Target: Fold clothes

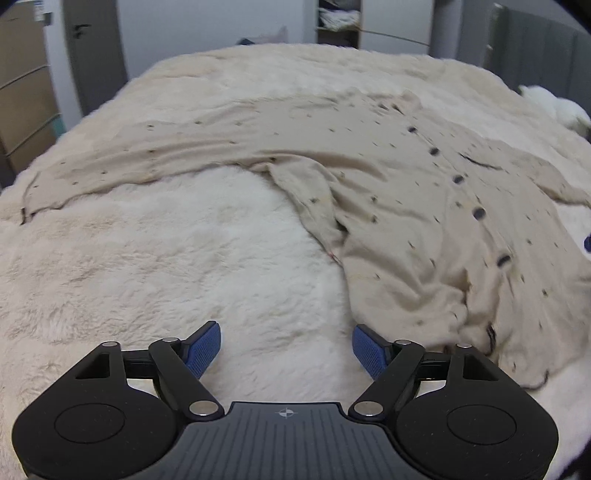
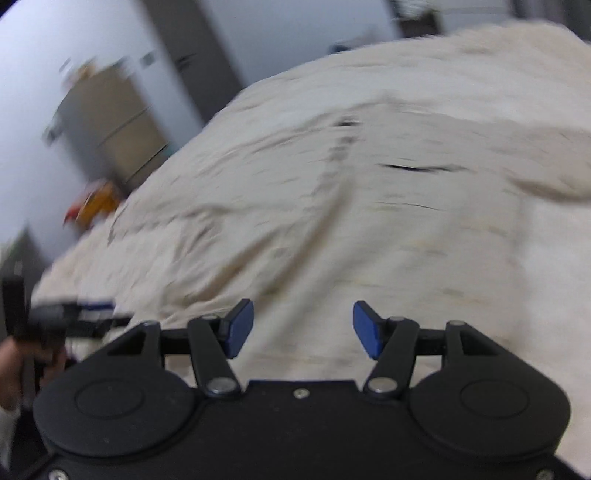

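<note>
A beige cardigan [image 1: 399, 192] with small dark dots and a row of dark buttons lies spread on a fluffy cream blanket [image 1: 166, 258]. One sleeve stretches to the left. My left gripper [image 1: 286, 345] is open and empty, just above the blanket, left of the cardigan's lower hem. My right gripper [image 2: 303, 326] is open and empty, above the cardigan [image 2: 332, 221]; this view is blurred by motion. The left gripper [image 2: 77, 314] shows at the left edge of the right wrist view.
The blanket covers a bed. A grey door [image 1: 96, 48], a cardboard-coloured drawer unit [image 1: 22, 92] and a shelf [image 1: 338, 22] stand beyond it. A white fluffy item [image 1: 554, 107] lies at the far right. An orange object [image 2: 96, 203] sits past the bed's left side.
</note>
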Demonstrator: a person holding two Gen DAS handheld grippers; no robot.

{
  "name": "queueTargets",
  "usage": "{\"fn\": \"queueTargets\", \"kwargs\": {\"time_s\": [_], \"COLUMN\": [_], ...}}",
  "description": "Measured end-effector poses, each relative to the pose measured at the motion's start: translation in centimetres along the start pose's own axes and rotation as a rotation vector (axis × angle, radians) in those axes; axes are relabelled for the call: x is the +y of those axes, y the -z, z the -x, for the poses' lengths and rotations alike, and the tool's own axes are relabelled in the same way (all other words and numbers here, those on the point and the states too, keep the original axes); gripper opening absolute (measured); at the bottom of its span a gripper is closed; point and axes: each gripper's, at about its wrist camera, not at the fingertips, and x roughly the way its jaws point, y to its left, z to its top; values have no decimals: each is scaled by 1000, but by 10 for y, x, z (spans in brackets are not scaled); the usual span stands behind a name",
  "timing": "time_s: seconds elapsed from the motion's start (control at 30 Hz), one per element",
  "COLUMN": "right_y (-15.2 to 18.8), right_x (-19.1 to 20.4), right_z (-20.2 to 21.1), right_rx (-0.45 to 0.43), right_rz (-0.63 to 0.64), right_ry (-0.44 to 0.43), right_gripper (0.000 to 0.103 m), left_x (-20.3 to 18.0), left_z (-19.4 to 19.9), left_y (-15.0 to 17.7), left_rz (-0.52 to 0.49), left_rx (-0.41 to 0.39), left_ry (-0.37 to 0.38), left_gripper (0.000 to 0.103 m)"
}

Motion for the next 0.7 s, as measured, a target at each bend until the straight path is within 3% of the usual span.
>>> {"fn": "queueTargets", "kwargs": {"time_s": [0.2, 0.27, 0.4, 0.5, 0.53, 0.57, 0.63, 0.7], "right_y": [-7, -4, 6, 17, 18, 17, 4, -19], "right_x": [81, 117, 161, 178, 179, 177, 161, 130], "right_z": [-22, -34, -70, -96, -103, -107, -102, -87], "right_rx": [29, 57, 111, 164, 172, 176, 155, 114], "right_rz": [200, 321, 530, 641, 659, 665, 572, 351], "right_ry": [-74, -101, -82, -48, -39, -27, -36, -88], "right_gripper": [62, 62, 61, 48, 29, 4, 2, 2], "left_x": [26, 30, 40, 47, 45, 43, 36, 27], "left_z": [12, 18, 29, 37, 38, 39, 41, 43], "left_y": [-3, -3, -4, -5, -5, -5, -4, -3], "left_rz": [89, 94, 104, 110, 91, 72, 19, -34], "left_rx": [-25, -39, -66, -86, -89, -91, -96, -104], "left_ry": [-54, -59, -68, -75, -77, -79, -71, -47], "left_gripper": [83, 84, 84, 85, 85, 85, 85, 85]}}
